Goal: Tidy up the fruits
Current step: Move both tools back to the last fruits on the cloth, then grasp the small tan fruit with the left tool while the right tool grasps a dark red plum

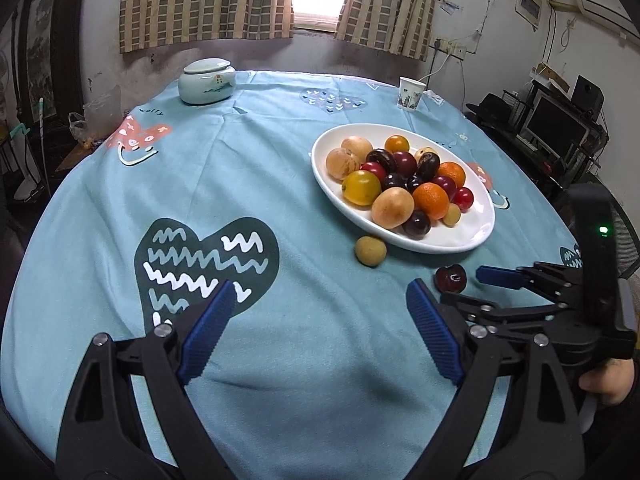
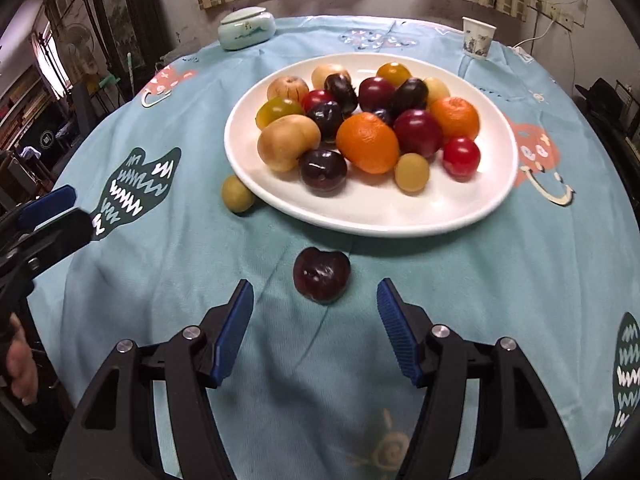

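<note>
A white oval plate [image 2: 472,208] holds several fruits: oranges, dark plums, red and yellow ones. It also shows in the left wrist view [image 1: 472,236]. A dark red cherry-like fruit [image 2: 321,275] lies on the cloth just in front of the plate, also seen in the left wrist view [image 1: 451,278]. A small yellow-green fruit [image 2: 237,193] lies by the plate's left rim, also in the left wrist view [image 1: 371,251]. My right gripper [image 2: 315,300] is open, just behind the dark red fruit, and shows in the left wrist view [image 1: 486,276]. My left gripper [image 1: 320,300] is open and empty over the cloth.
A round table with a light blue patterned cloth [image 1: 248,168]. A pale lidded ceramic jar [image 1: 207,80] stands at the far left, a paper cup [image 1: 411,94] at the far right. Shelves with a monitor [image 1: 556,128] stand beyond the table's right edge.
</note>
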Available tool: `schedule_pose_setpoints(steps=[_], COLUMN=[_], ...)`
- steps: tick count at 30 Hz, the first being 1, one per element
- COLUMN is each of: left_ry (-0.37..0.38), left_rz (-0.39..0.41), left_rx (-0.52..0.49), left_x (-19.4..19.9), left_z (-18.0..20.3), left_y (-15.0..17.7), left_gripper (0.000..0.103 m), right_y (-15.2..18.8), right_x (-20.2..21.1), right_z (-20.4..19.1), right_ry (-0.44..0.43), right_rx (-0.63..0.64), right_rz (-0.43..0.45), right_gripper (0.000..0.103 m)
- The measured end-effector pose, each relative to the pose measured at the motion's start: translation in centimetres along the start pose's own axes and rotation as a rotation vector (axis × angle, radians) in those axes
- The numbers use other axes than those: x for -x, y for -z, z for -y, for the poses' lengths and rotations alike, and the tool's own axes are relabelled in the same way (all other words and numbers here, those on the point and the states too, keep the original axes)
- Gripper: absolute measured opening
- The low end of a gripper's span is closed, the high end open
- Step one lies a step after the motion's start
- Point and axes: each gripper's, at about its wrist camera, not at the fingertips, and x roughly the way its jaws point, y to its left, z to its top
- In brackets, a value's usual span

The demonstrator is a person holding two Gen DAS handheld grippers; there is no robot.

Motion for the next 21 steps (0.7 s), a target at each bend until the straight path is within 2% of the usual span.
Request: schedule_pose_setpoints(steps=[2, 3, 4, 7, 10, 13, 15, 21], left_ry=[-0.001, 0.002, 0.007, 0.01, 0.022, 0.053, 0.033, -0.024], left_rz=[-0.005, -0.009, -0.014, -0.062, -0.104, -0.17, -0.196, -0.168], left_rx=[-0.006, -0.009, -0.014, -0.034, -0.065, -0.12, -0.149, -0.183], left_x=[-0.2, -0.5, -0.8, -2.9, -5.1, -8.0, -9.6, -12.0], left_z=[0.1, 0.2, 0.3, 1.1, 2.3, 3.9, 4.5, 5.0], left_y=[-0.1, -0.2, -0.3, -0.5, -0.6, -0.6, -0.8, -2.2], left_gripper=[0.089, 0.089, 0.089, 0.089, 0.089, 0.089, 0.089, 0.087], right_y=[-0.3, -0.4, -0.5, -0.2, 0.4, 1.4, 2.0, 3.4], right_x=[-0.8, -1.3, -1.7, -0.2, 2.7, 4.8, 5.6, 6.6], right_z=[-0.1, -0.2, -0.2, 0.0, 0.5, 2.3, 3.7, 6.4], right_ry=[-0.006, 0.002, 0.014, -0.028, -0.011, -0.021, -0.039, -0.09], right_rx=[0.008, 0.018, 0.027, 0.008, -0.005, -0.053, -0.097, -0.187], right_rz=[0.021, 0.019, 0.003, 0.024, 0.088, 0.122, 0.129, 0.134], right_gripper=[0.063, 0.04, 0.032, 0.032, 0.032, 0.032, 0.032, 0.032])
